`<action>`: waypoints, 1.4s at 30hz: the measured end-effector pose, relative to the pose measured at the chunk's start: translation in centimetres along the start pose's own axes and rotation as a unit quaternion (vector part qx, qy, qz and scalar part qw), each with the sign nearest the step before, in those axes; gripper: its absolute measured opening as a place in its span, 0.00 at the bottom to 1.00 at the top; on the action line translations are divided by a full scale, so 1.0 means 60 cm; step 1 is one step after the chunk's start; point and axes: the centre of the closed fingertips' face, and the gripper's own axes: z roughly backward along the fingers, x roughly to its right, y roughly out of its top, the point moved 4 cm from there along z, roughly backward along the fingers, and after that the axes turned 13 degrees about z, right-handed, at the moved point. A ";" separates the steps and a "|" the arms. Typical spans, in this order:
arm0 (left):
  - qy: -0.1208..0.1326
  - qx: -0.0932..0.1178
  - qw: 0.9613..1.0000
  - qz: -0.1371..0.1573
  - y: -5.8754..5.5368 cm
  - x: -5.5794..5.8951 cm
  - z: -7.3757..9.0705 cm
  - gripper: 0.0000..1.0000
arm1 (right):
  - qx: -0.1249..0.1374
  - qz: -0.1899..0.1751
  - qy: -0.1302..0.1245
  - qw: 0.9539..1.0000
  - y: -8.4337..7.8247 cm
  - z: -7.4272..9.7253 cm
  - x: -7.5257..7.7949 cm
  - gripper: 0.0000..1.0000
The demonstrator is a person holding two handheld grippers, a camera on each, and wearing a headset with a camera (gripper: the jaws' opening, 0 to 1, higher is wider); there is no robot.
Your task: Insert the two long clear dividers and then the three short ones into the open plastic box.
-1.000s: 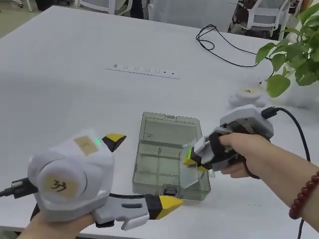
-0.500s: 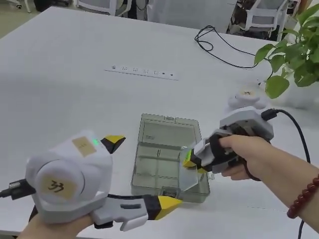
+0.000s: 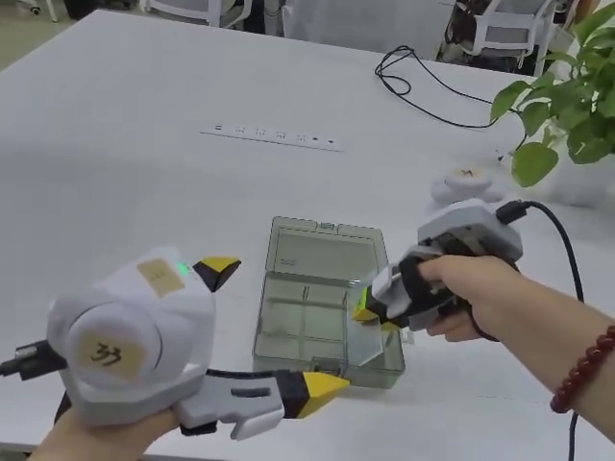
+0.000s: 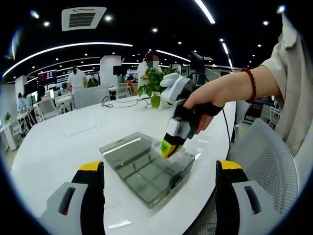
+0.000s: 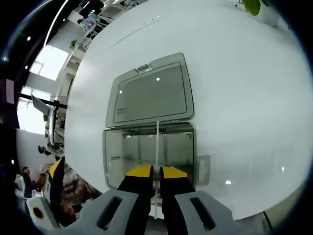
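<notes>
On the white desk (image 3: 125, 125) lies the open plastic box (image 3: 288, 230). The right gripper (image 3: 370, 315) pinches a clear divider (image 3: 363, 344) over the box's right side. The left gripper (image 3: 272, 328), jaws wide apart, sits at the box's front left. A potted plant (image 3: 567, 106) stands far right.

Two grippers were counted, left gripper (image 4: 159, 166) and right gripper (image 3: 367, 315), with one clear divider (image 5: 157, 142) between the right fingers, one plastic box (image 3: 264, 322) under them, and, beyond the fingers, one plant (image 3: 562, 96), one black cable (image 3: 423, 82) and one socket strip (image 3: 277, 136).

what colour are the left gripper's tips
Yellow, on the left gripper, best in the left gripper view.
</notes>
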 end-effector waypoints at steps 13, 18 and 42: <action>0.002 0.000 1.000 0.000 0.001 -0.003 0.001 0.96 | -0.006 0.011 -0.010 1.000 -0.003 -0.002 -0.004 0.06; 0.003 -0.001 1.000 0.001 0.001 -0.005 0.001 0.95 | -0.007 0.019 -0.016 1.000 -0.001 -0.003 -0.003 0.06; 0.023 -0.007 1.000 0.009 -0.002 -0.013 0.011 0.94 | -0.019 0.224 -0.146 0.963 -0.006 -0.039 -0.020 0.07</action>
